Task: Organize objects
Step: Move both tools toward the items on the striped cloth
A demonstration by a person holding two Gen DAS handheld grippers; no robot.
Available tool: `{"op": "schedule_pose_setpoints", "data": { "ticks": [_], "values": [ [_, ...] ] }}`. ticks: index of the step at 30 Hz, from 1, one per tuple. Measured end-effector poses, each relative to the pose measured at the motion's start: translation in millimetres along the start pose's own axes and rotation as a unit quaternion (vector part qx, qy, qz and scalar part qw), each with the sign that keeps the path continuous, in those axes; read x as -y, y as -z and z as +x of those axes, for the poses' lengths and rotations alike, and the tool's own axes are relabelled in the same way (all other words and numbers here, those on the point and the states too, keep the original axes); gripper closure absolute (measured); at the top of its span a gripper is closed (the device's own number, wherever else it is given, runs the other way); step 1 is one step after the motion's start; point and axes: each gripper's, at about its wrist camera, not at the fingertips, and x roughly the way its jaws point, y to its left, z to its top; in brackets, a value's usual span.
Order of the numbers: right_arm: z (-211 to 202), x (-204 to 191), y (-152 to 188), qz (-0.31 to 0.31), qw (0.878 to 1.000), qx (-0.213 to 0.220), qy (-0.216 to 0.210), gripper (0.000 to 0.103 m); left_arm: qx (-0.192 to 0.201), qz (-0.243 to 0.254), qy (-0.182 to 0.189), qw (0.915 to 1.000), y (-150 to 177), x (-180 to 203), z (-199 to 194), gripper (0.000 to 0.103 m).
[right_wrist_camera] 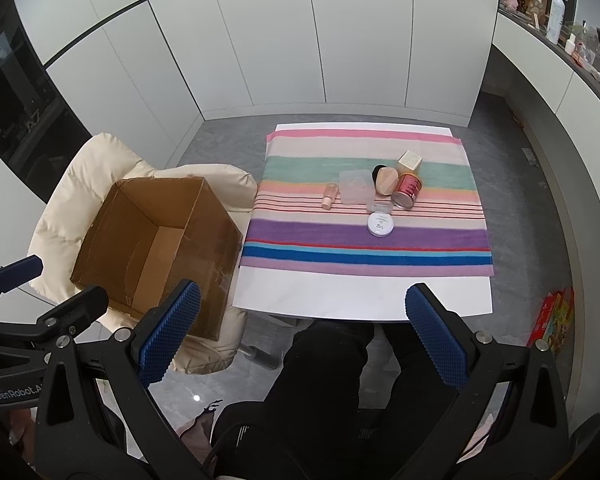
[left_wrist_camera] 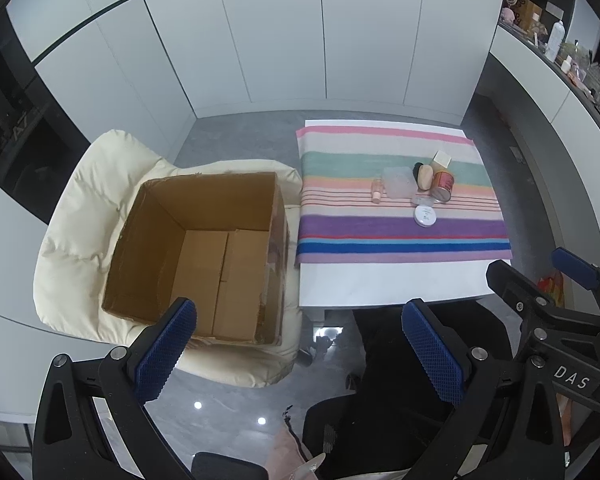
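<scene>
Left gripper (left_wrist_camera: pixel 300 356): its 2 blue-padded fingers (left_wrist_camera: pixel 166 350) are spread wide and released, grasping nothing, held above the floor in front of the desk (left_wrist_camera: pixel 380 280). Right gripper (right_wrist_camera: pixel 304 340): its 2 fingers (right_wrist_camera: pixel 436 340) are likewise spread and released, grasping nothing.

The open cardboard box (left_wrist_camera: pixel 204 256) rests on a cream padded chair (left_wrist_camera: pixel 80 220) just beside the desk's left edge.

A striped cloth (right_wrist_camera: pixel 360 240) covers most of the desk. The items sit clustered on it, well apart from both grippers: a small pink bottle (right_wrist_camera: pixel 329 196) lying down, a clear plastic case (right_wrist_camera: pixel 355 187), a beige sponge (right_wrist_camera: pixel 387 183), a red tin (right_wrist_camera: pixel 407 191), a cream cube box (right_wrist_camera: pixel 410 161) and a round white compact (right_wrist_camera: pixel 381 225).
</scene>
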Motion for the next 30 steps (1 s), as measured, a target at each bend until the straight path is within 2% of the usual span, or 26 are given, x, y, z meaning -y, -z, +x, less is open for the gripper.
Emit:
{"op": "schedule_pose_setpoints", "data": {
  "ticks": [11, 26, 30],
  "values": [
    [-7, 45, -9, 0.02, 1.0, 0.008, 0.001, 0.0, -0.004, 0.017, 0.024, 0.9996, -15, 40, 4, 0.0],
    [-1, 135, -19, 0.039, 0.999, -0.003, 0.021, 0.0, 0.001, 0.037, 0.035, 0.9987, -39, 108, 16, 0.0],
    [5, 157, -19, 0.046, 0.999, -0.002, 0.027, 0.0, 0.001, 0.038, 0.051, 0.998, -45, 126, 24, 0.0]
  ]
}}
